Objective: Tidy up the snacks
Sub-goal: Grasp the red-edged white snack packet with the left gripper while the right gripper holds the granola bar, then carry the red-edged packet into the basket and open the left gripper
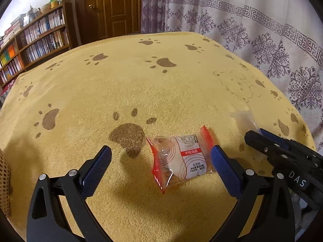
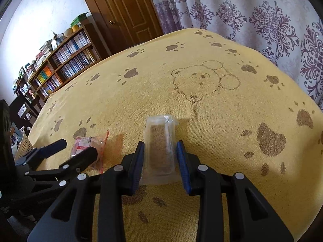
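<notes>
A red-edged snack packet [image 1: 179, 161] lies flat on the yellow paw-print towel [image 1: 141, 84]. My left gripper [image 1: 161, 154] is open and straddles it, with the packet close to the right finger. In the right wrist view the same packet [image 2: 86, 143] shows at the left, partly behind the left gripper [image 2: 77, 146]. My right gripper [image 2: 160, 148] is shut on a clear-wrapped brown bar [image 2: 160, 147], which sticks forward between the blue pads. From the left wrist view the right gripper [image 1: 255, 134] reaches in from the right, with the bar's clear wrapper [image 1: 245, 119] beyond its tips.
A beige perforated basket [image 2: 23, 148] stands off the towel's left edge and also shows as a basket [image 1: 4, 177] at the left rim. A bookshelf [image 1: 34, 40] and a wooden door [image 1: 109, 8] are behind. A patterned curtain [image 1: 262, 40] hangs along the right side.
</notes>
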`<state>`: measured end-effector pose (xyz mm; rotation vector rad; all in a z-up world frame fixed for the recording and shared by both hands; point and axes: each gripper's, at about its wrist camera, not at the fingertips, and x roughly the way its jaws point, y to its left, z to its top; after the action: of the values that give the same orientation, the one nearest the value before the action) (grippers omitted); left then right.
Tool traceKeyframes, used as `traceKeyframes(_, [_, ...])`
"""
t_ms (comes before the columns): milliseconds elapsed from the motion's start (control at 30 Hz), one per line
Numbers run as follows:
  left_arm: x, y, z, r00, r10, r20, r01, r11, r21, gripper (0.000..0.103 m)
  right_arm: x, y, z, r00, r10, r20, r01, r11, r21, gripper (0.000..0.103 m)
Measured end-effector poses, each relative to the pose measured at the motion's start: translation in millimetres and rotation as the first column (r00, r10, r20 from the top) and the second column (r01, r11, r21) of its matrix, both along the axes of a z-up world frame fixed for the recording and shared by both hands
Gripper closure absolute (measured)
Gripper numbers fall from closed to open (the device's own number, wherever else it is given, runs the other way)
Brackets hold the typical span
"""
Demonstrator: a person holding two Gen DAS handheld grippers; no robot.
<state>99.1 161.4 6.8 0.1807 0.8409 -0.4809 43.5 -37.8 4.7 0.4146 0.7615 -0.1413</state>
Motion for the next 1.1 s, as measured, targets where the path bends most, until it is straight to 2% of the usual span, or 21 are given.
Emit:
traceKeyframes(200, [-4,-10,-2,0.999,-0.041,0.005,0.040,0.999,0.026,0.003,-1,-2,0,1.000,-0.015,0.003,0.015,1.000,0.005,0.070])
traceKeyframes(533, [4,-19,-10,0.999,-0.037,-0.029,0.039,0.997,0.070,0.003,-1,-5,0,1.000,-0.022,0.004,0.022,1.000,0.015,0.070])
traceKeyframes(633, [2,-19,-9,0.999,-0.033,-0.009,0.034,0.997,0.075,0.016,-1,-4,0,1.000,-0.022,0.005,0.022,1.000,0.015,0.070])
traceKeyframes(667, [1,-18,-8,0.999,-0.039,-0.005,0.039,0.997,0.071,0.025,-1,-4,0,1.000,-0.022,0.005,0.022,1.000,0.016,0.070])
traceKeyframes(767, [1,-12,-5,1.000,-0.027,0.006,0.027,0.998,0.059,0.042,-1,-3,0,1.000,-0.019,0.005,0.019,1.000,0.014,0.070])
traceKeyframes(967, [0,7,1,1.000,-0.001,-0.006,0.001,1.000,-0.022,0.059,0,0,0,1.000,-0.014,0.005,0.014,1.000,0.005,0.070])
traceKeyframes(1100, [-5,20,6,1.000,0.022,0.015,-0.022,0.999,-0.031,0.062,-1,0,0,1.000,-0.009,0.006,0.010,1.000,-0.003,0.070])
